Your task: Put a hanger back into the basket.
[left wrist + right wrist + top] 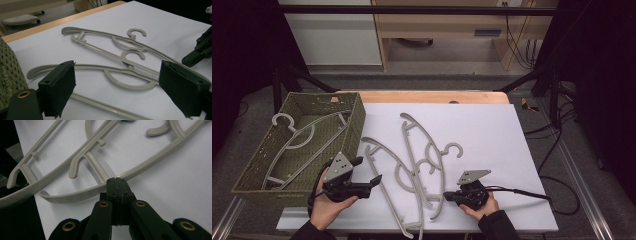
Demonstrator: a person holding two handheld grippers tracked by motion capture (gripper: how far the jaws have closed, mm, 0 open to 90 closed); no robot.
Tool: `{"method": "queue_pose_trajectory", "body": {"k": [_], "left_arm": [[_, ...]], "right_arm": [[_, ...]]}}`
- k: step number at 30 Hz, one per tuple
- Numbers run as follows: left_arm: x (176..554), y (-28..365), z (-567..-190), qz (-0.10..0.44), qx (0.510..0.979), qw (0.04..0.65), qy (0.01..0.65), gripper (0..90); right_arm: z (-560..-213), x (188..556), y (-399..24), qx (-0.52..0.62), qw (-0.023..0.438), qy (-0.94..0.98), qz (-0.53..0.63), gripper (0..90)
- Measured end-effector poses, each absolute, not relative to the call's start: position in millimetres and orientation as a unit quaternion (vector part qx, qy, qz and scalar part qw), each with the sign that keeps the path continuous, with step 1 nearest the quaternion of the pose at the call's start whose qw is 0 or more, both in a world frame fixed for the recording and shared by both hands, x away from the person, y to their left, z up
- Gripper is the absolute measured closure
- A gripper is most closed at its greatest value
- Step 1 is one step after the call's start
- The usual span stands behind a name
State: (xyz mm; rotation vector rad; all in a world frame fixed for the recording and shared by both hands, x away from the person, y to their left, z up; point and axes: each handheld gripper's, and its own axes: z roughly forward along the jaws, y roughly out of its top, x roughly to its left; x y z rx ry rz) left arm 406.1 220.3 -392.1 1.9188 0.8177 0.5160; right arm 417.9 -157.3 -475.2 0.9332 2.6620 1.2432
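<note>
I was clearing hangers into the basket. My right gripper had its jaws pinched tight on the rim of one hanger in the pile on the white sheet. My left gripper hung wide open, empty, beside the pile. Next, I judged, a lift clear without dragging its neighbours. Three hangers lay on the sheet, one hanger in the basket.

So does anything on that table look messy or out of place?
Yes: the grey hangers on the white sheet lie crossed over each other in a tangle, hooks pointing different ways. One more hanger lies flat in the green basket. Nothing looks broken.
</note>
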Motion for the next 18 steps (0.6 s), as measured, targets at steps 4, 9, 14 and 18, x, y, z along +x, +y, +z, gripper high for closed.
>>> {"method": "queue_pose_trajectory", "body": {"k": [4, 9, 14, 18], "left_arm": [[405, 216, -392, 0.210, 0.788, 0.475, 0.331, 13.3], [403, 209, -388, 0.208, 0.789, 0.478, 0.324, 13.1], [404, 193, -384, 0.205, 0.796, 0.477, 0.312, 12.7], [407, 178, -383, 0.196, 0.803, 0.474, 0.304, 12.2]], "right_arm": [[-476, 419, -153, 0.302, 0.032, 0.861, 0.408, 87.3], [-461, 419, -165, 0.306, 0.076, 0.847, 0.429, 77.0], [-447, 423, -181, 0.318, 0.101, 0.824, 0.457, 67.9], [-432, 425, -199, 0.331, 0.136, 0.799, 0.483, 56.8]]}}
